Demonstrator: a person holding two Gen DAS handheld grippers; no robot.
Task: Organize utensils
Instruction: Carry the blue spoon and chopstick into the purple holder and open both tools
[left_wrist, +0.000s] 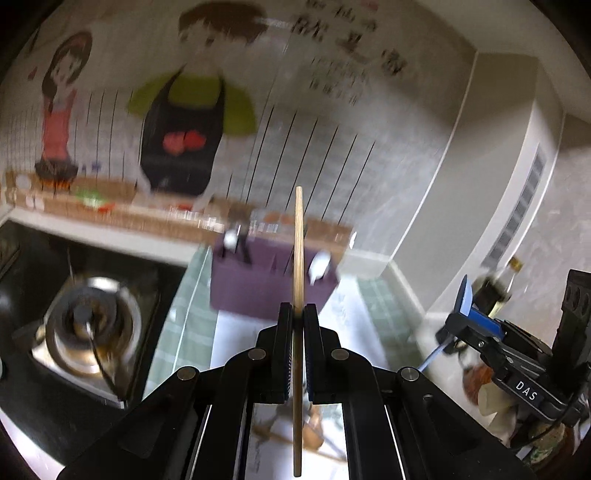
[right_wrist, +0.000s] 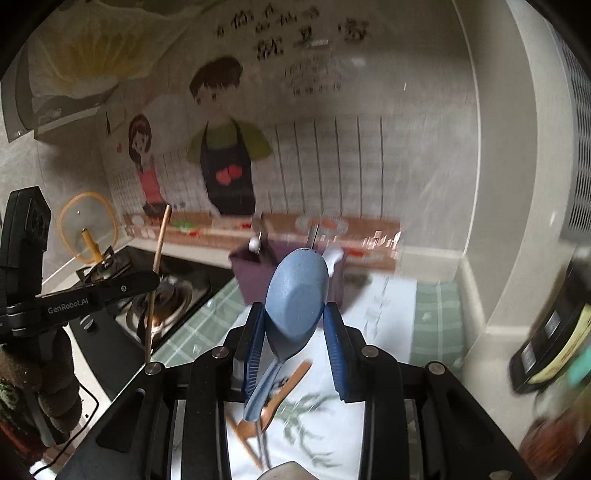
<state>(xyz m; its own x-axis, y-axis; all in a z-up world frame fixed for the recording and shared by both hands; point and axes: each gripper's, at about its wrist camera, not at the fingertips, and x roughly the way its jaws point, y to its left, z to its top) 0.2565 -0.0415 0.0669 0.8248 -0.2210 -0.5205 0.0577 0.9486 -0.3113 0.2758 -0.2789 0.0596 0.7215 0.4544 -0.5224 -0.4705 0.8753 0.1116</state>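
My left gripper (left_wrist: 298, 314) is shut on a wooden chopstick (left_wrist: 298, 236) held upright above the counter; it also shows in the right wrist view (right_wrist: 159, 251). My right gripper (right_wrist: 295, 317) is shut on a blue spoon (right_wrist: 295, 291), bowl up, handle pointing down. The right gripper shows in the left wrist view (left_wrist: 465, 314) at the right. A purple utensil holder (left_wrist: 258, 280) stands ahead near the wall and holds several utensils; it also shows in the right wrist view (right_wrist: 255, 273). A wooden spoon (right_wrist: 284, 391) and other utensils lie on the white cloth below.
A gas stove with burner (left_wrist: 92, 325) lies to the left. A green checked mat (right_wrist: 436, 325) and white cloth (right_wrist: 325, 435) cover the counter. Bottles (right_wrist: 546, 347) stand at the right. A glass lid (right_wrist: 88, 225) leans at the back left.
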